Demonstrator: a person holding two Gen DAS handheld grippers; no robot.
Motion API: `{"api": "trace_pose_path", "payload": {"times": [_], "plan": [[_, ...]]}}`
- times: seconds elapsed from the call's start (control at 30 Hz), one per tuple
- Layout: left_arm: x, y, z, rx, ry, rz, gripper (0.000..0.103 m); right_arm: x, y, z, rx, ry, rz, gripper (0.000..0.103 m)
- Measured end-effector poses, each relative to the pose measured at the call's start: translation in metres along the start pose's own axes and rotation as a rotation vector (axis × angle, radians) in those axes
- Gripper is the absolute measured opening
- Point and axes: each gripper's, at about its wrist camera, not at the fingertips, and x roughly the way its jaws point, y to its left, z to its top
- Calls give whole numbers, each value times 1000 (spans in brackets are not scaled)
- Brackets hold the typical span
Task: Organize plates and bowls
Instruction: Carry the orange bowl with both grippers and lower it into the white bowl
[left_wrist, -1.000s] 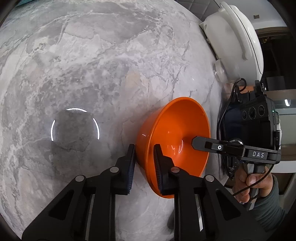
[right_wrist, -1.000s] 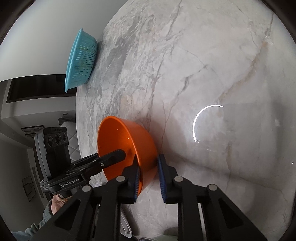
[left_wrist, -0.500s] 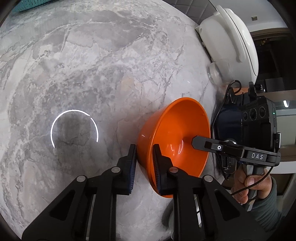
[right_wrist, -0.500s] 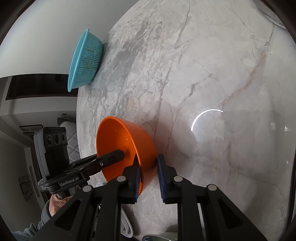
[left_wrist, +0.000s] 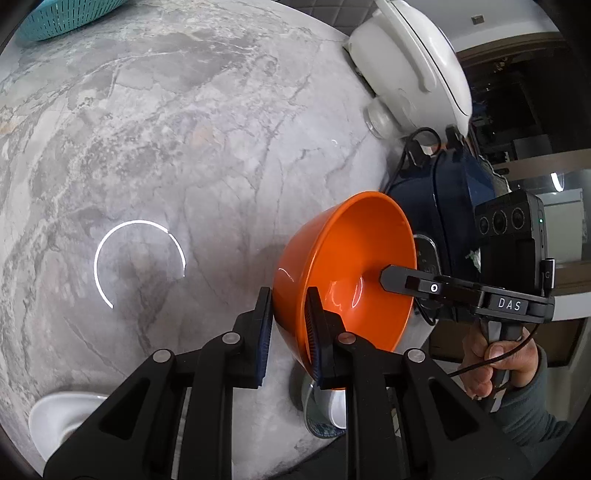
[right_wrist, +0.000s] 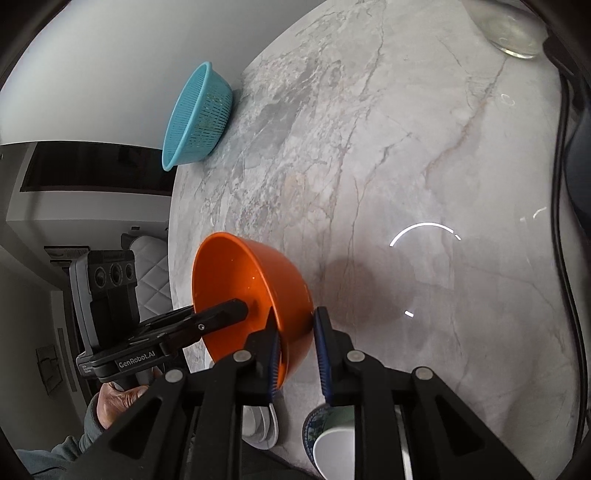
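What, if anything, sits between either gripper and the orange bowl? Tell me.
Nothing visible. The left gripper already pinches the orange bowl at its rim, one finger inside and one outside. The right gripper straddles the opposite side of the rim the same way, its outer finger showing a small gap.

grey-veined marble table (right_wrist: 388, 155) mirrors a ring light, beside a plain white wall (right_wrist: 110, 55).
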Motion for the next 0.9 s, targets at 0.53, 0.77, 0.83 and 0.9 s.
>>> {"api": "trace_pose_path", "payload": {"times": [0.53,0.77,0.83,0.9], "plan": [[18,-68,-101,95,83,-29,16,-66,-28,-114,85,-76,-12,20],[46,-72,-131,82,121,-16,16,-62,-43,-143,113,-60,-11,20],[52,-72,-137,81,122,-9,16,-60,-47,-148,111,-56,-28,20],[58,-74,-139,79,123,0,16,-59,-54,-151,120,-54,-24,20]]}}
